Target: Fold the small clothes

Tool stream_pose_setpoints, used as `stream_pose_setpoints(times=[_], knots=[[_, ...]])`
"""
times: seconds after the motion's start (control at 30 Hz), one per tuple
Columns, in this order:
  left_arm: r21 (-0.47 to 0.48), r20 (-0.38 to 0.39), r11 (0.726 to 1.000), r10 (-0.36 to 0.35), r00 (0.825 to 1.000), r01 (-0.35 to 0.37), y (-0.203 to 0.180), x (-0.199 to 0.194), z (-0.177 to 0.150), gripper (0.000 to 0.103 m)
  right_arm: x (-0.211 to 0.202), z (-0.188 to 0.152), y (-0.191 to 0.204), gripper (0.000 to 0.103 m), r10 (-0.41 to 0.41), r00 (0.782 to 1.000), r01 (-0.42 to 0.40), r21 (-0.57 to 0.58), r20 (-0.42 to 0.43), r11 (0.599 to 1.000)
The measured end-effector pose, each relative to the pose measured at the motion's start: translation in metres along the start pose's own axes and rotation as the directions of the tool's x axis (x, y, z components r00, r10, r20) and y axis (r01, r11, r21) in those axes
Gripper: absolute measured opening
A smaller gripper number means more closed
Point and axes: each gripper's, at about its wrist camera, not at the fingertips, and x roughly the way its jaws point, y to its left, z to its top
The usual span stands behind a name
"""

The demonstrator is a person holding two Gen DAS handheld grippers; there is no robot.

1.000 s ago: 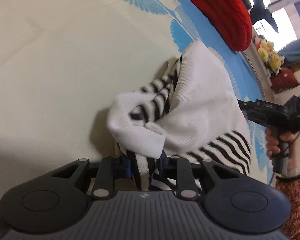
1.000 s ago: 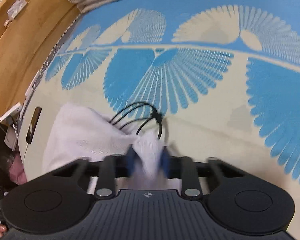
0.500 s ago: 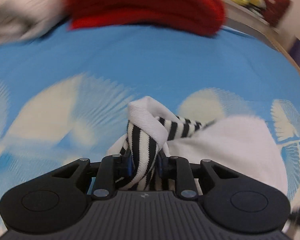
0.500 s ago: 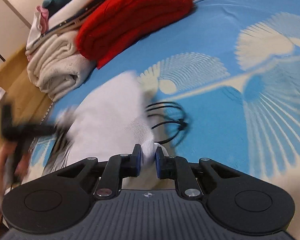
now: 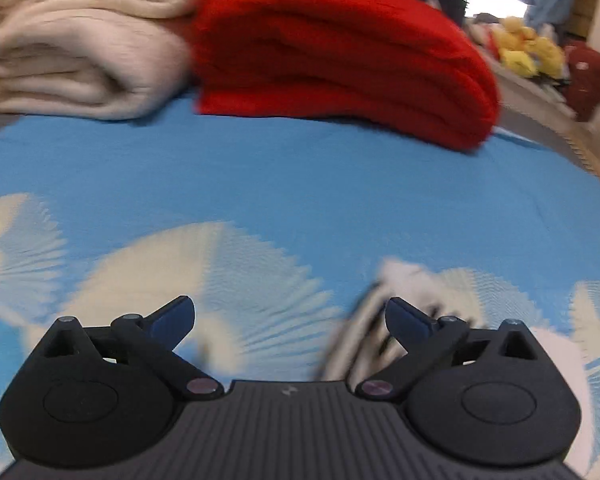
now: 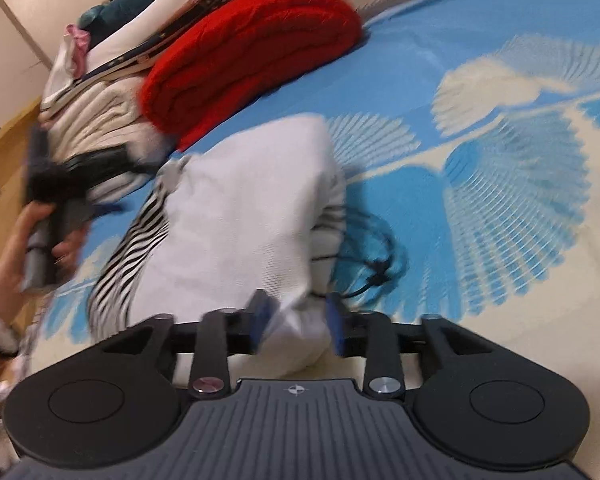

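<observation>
A small white garment with black-and-white striped sleeves (image 6: pixel 236 208) lies on the blue and cream patterned bed cover (image 6: pixel 500 184). My right gripper (image 6: pixel 298 320) has its jaws apart, with a corner of the white cloth lying loosely between them. My left gripper (image 5: pixel 290 316) is wide open and empty above the cover; the blurred striped cloth (image 5: pixel 364 332) sits by its right finger. The left gripper (image 6: pixel 60 184) also shows in the right wrist view, held in a hand at the garment's left side.
A folded red blanket (image 5: pixel 340 52) and a folded cream blanket (image 5: pixel 80 44) are stacked at the far edge of the bed. A black cable (image 6: pixel 364 248) lies on the cover beside the garment's right edge. Yellow toys (image 5: pixel 528 48) stand far right.
Both grippers have opened and let go of the garment, which now lies on the bed. The left gripper has drawn away to the left of the cloth.
</observation>
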Motion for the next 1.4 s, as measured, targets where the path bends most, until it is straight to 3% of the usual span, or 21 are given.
stream_pose_setpoints(times=[0.07,0.13,0.27,0.33,0.43,0.53,0.6,0.7,0.8,0.97,1.17,1.4], knots=[[0.003,0.018,0.999,0.038,0.999,-0.038,0.016,-0.029,-0.014,0.102,-0.017,0.007,0.01,0.041,-0.076,0.996,0.079,-0.045,0.051,0.996],[0.038,0.052,0.997,0.069,0.996,-0.071,0.026,-0.072,-0.042,0.102,-0.041,0.01,0.025,0.048,-0.1,0.991,0.109,-0.093,0.093,0.99],[0.068,0.098,0.995,0.063,0.993,-0.07,0.019,-0.164,-0.114,0.103,-0.098,0.003,0.074,0.079,-0.132,0.974,0.173,-0.231,0.184,0.957],[0.064,0.095,0.996,0.049,0.994,-0.056,0.011,-0.198,-0.154,0.103,-0.121,-0.012,0.099,0.089,-0.145,0.964,0.205,-0.273,0.222,0.94],[0.044,0.077,0.997,0.063,0.995,-0.067,-0.006,-0.232,-0.21,0.103,-0.141,-0.041,0.122,0.099,-0.171,0.959,0.229,-0.261,0.226,0.938],[0.059,0.096,0.995,0.07,0.993,-0.076,-0.019,-0.243,-0.241,0.103,-0.148,-0.075,0.126,0.101,-0.218,0.955,0.254,-0.172,0.201,0.952],[0.093,0.113,0.991,0.084,0.99,-0.095,-0.027,-0.239,-0.25,0.103,-0.145,-0.098,0.127,0.101,-0.257,0.945,0.285,-0.125,0.202,0.95],[0.132,0.171,0.98,0.122,0.978,-0.146,-0.041,-0.23,-0.259,0.103,-0.128,-0.116,0.126,0.1,-0.246,0.951,0.275,-0.15,0.185,0.95],[0.152,0.149,0.985,0.055,0.987,-0.078,-0.05,-0.222,-0.257,0.103,-0.115,-0.121,0.129,0.1,-0.263,0.942,0.309,-0.235,0.21,0.921],[0.166,0.165,0.984,0.036,0.986,-0.064,-0.057,-0.211,-0.25,0.103,-0.106,-0.117,0.133,0.1,-0.264,0.936,0.33,-0.323,0.232,0.887],[0.165,0.118,0.985,0.027,0.993,-0.046,-0.056,-0.197,-0.246,0.103,-0.089,-0.111,0.131,0.1,-0.288,0.937,0.34,-0.33,0.199,0.88],[0.167,0.117,0.985,0.032,0.993,-0.052,-0.055,-0.199,-0.25,0.102,-0.085,-0.115,0.132,0.1,-0.282,0.944,0.324,-0.316,0.173,0.892]])
